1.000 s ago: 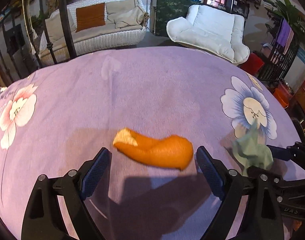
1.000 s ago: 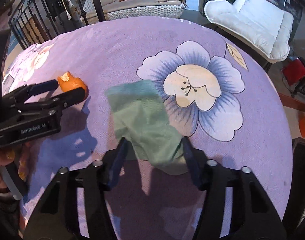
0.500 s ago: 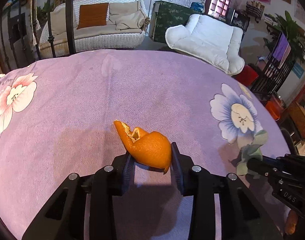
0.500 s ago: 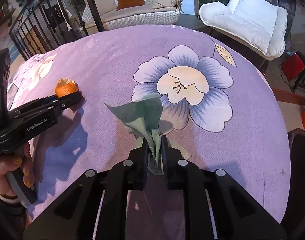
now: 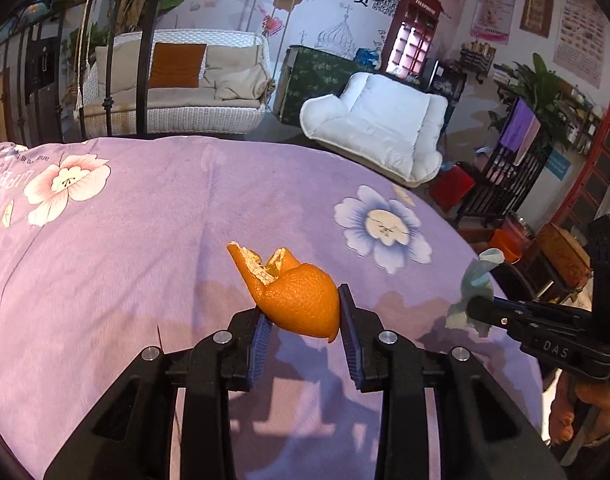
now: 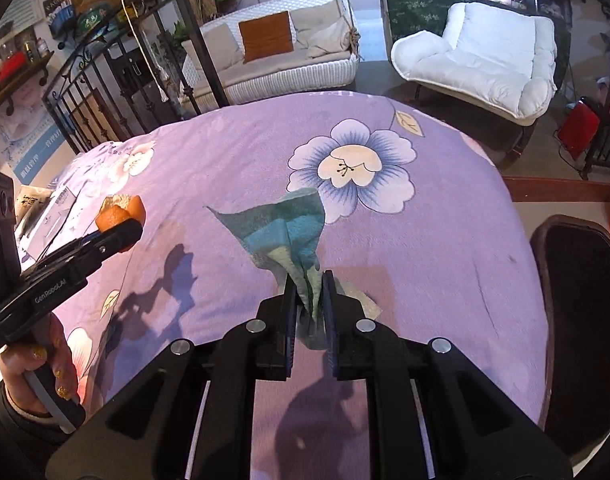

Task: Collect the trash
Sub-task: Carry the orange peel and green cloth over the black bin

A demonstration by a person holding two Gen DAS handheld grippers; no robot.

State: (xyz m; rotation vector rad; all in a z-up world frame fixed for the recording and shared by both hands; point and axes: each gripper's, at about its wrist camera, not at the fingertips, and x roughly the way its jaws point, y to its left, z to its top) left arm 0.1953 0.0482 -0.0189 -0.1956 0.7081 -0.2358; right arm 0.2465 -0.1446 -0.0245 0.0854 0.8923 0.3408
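A curled piece of orange peel (image 5: 289, 292) hangs clear above the purple flowered bedspread (image 5: 145, 260), pinched between the blue pads of my left gripper (image 5: 303, 308), whose jaws are still closing on it. My right gripper (image 6: 309, 284) is shut on a crumpled green paper napkin (image 6: 285, 232), lifted off the bedspread (image 6: 425, 260). In the left wrist view the right gripper (image 5: 471, 306) shows at the right with the napkin (image 5: 475, 280) sticking up from it. The right wrist view has the left gripper (image 6: 133, 226) at the left with the peel (image 6: 119, 210).
A black chair back (image 6: 577, 320) stands at the bed's right edge. Papers (image 6: 45, 212) lie at the bed's left edge. Beyond the bed are a white armchair (image 5: 377, 128), a wicker sofa (image 5: 173, 88) and black iron bed posts (image 5: 145, 60). A hand (image 6: 45, 368) holds the left gripper's handle.
Both grippers closed, the left on the peel and the right on the napkin. Both then rose and drew back, lifting their pieces off the bedspread.
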